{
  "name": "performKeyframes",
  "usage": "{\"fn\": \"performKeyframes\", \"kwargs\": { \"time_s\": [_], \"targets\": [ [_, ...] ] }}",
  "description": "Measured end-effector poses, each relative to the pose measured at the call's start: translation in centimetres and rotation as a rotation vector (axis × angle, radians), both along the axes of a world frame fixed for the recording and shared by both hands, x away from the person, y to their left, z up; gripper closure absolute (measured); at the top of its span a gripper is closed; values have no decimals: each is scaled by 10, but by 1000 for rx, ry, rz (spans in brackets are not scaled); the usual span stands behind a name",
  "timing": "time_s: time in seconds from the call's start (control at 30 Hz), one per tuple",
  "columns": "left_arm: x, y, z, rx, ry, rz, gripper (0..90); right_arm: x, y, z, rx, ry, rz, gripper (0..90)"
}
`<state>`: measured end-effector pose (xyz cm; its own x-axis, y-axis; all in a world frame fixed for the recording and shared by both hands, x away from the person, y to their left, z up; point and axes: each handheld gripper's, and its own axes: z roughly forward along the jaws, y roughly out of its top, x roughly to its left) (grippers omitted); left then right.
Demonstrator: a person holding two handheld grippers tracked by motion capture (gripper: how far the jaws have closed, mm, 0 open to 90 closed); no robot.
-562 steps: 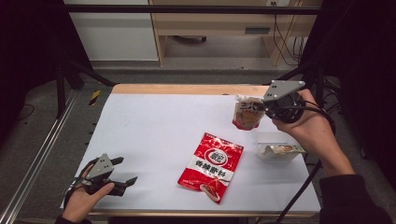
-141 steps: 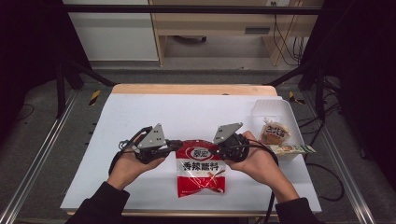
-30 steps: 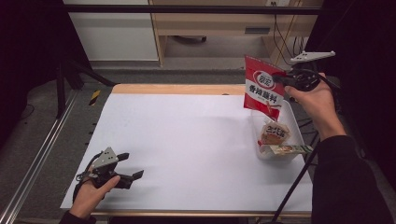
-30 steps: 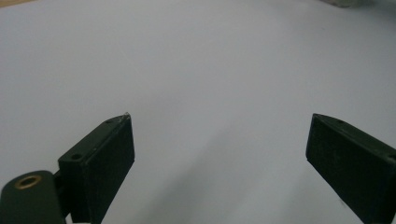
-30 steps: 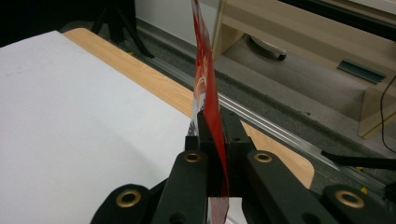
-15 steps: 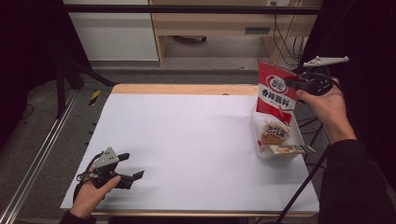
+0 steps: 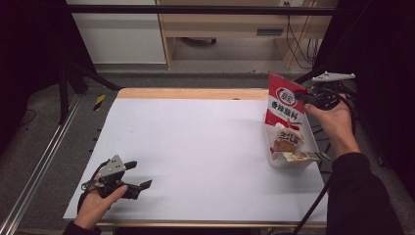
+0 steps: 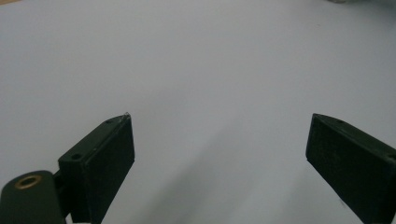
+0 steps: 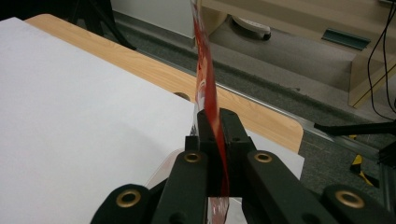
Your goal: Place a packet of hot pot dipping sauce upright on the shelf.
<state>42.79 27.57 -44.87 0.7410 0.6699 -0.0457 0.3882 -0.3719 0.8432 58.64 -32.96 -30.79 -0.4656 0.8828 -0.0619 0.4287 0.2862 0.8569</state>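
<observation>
Red snack pouch (image 7: 285,102) hangs upright at the table's far right, its top edge pinched flat between the pads of my right gripper (image 7: 304,95); in the right gripper view the pouch (image 9: 208,100) runs edge-on through the pressed-together jaws. Its bottom sits at the clear tray (image 7: 293,164), over a small brown packet (image 7: 287,139) and a flat wrapper (image 7: 299,156). My left gripper (image 7: 133,177) rests on the white table (image 7: 195,142) near left, jaws spread, nothing between them.
</observation>
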Motion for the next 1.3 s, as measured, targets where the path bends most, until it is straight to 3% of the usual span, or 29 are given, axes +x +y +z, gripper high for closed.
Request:
{"fn": "performKeyframes", "kwargs": {
  "time_s": [0.2,0.4,0.63,0.93,1.07,1.3],
  "targets": [
    [0,-2,-1,7,4,-9,78,-7,-9,-13,62,-3,-34,897],
    [-2,-3,0,8,-3,-9,79,-18,-13,-19,71,-1,-57,895],
    [-3,-3,0,24,-7,-10,81,-27,-15,-21,52,23,-72,893],
    [-3,-4,-1,28,-4,-16,81,-36,-21,-26,-9,64,-99,877],
    [-3,-6,-1,34,-2,-20,81,-39,-23,-26,-37,58,-108,847],
    [-2,-5,-2,33,-3,-19,81,-40,-25,-25,-45,53,-121,743]
  ]
}}
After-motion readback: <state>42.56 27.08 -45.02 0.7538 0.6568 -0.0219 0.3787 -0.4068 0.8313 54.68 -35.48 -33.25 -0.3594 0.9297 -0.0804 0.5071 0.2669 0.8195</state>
